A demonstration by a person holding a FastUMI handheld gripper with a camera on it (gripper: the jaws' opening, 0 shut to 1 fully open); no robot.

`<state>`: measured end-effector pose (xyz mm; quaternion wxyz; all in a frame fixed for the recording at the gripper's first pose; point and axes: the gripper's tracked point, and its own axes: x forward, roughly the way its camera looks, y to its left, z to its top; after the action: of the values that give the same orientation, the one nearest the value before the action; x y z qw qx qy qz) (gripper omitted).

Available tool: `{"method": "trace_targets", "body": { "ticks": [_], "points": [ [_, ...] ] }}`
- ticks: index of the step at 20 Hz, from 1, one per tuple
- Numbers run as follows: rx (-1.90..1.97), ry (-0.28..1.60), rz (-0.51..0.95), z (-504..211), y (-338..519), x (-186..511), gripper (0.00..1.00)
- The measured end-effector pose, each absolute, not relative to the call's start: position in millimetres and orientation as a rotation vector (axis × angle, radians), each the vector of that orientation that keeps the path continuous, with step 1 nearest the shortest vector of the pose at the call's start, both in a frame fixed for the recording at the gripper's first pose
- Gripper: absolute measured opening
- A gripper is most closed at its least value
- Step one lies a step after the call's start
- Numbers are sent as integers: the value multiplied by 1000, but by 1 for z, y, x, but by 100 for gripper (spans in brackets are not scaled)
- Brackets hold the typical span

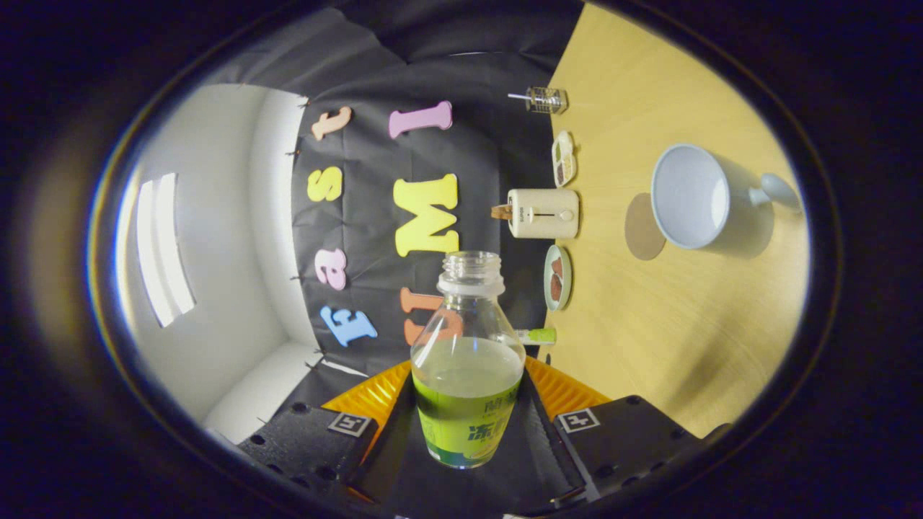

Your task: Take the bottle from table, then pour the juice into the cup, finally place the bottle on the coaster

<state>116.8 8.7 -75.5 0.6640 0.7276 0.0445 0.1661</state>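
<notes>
the clear uncapped plastic juice bottle [467,360] is clamped between the gripper [467,425] fingers, lower centre; the pale blue cup [691,196], upper right, appears unfilled; pouring and placement on the round brown coaster [643,227] are judged outstanding

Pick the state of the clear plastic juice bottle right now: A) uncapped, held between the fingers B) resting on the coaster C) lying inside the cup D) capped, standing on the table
A: the clear plastic juice bottle sits clamped between the gripper's fingers with its threaded neck open and no cap on; the white cup and round brown coaster lie well beyond it on the wooden table.
</notes>
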Motion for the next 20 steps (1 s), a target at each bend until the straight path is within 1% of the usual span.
{"method": "trace_targets", "body": {
  "ticks": [4, 6, 8, 17, 20],
  "points": [
    [1712, 118, 381, -84, 8, 121, 79],
    [1755, 127, 344, -91, 3, 124, 79],
    [1809, 120, 338, -92, 0, 123, 79],
    [1877, 118, 368, -101, -2, 122, 79],
    [1918, 123, 356, -106, -4, 125, 79]
  ]
}}
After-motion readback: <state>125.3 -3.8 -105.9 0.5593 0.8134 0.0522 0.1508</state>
